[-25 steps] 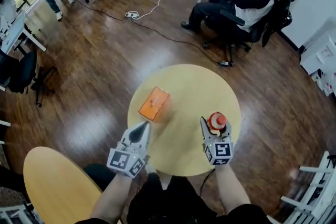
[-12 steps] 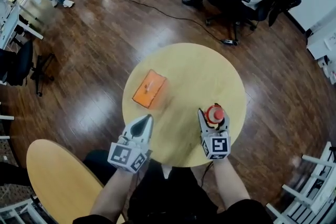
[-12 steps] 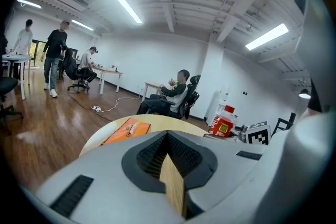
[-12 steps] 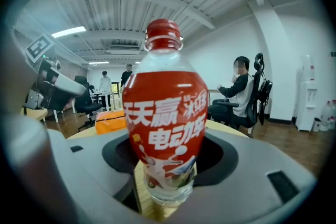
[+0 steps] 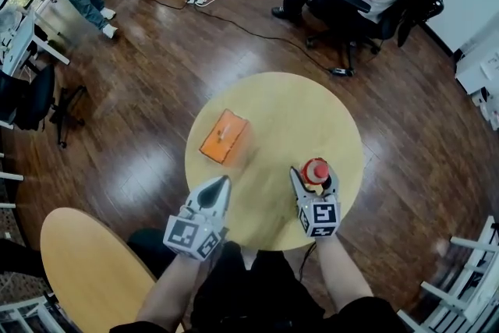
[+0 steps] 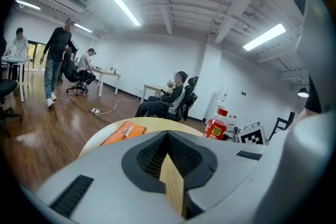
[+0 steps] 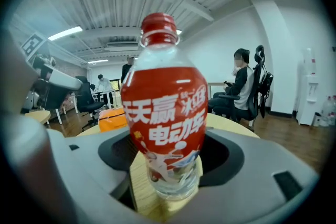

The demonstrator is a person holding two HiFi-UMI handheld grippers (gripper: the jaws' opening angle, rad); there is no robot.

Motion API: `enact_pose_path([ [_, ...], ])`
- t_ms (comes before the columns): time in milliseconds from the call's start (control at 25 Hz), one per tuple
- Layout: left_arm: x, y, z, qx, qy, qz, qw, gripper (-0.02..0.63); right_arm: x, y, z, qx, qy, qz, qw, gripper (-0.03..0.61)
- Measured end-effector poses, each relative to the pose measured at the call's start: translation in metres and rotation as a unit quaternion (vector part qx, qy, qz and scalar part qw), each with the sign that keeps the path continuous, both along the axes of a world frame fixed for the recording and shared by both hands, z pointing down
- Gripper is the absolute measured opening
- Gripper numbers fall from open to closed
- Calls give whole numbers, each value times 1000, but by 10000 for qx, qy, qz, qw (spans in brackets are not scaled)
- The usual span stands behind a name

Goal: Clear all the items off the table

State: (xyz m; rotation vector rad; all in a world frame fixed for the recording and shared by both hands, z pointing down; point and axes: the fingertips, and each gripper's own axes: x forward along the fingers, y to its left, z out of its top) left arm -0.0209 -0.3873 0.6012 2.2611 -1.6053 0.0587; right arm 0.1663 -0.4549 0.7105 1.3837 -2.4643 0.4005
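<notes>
Bottle point(image 7: 166, 107) stands near the table's point(image 5: 281, 113) right edge, between the right gripper's point(image 5: 313, 182) spread jaws, which have just been opening and seem clear of it. Close squarely on its body, then lift. Left gripper point(image 5: 223, 182) is pressed together, empty.

Left tool point(image 5: 224, 181) and right tool point(image 5: 314, 174): pale grey shells, black ribbed pads point(image 6: 149, 155). Square black-and-white markers on cubes point(image 5: 191, 236). Wears dark clothing.

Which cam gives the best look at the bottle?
Right gripper view: the bottle fills the frame, with its red label and cap sharp. Head view shows it small from above, mostly its cap. Left gripper view shows it small, off to the right.
</notes>
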Motion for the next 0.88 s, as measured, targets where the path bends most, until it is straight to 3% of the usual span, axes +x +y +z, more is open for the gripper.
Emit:
enact_pose_path([
  [240, -7, 10, -18, 137, -2, -185, 9997, 2, 10, 14, -20, 32, -81, -10, 10000, 339],
  [480, -3, 13, -41, 449, 120, -396, 9981, 2, 27, 15, -62, 414, -250, -65, 9988, 339],
  [600, -7, 13, -45, 558, 242, -573, 9965, 2, 38, 14, -90, 653, -502, 66, 9966, 337],
  [760, -6, 22, -58, 678, 424, -720, 9942, 2, 70, 13, -142, 1045, -1106, 598, 9866, 337],
  [880, -14, 23, -72, 901, 450, -822, 9915, 2, 70, 10, -180, 1451, -1299, 512, 9795, 337],
])
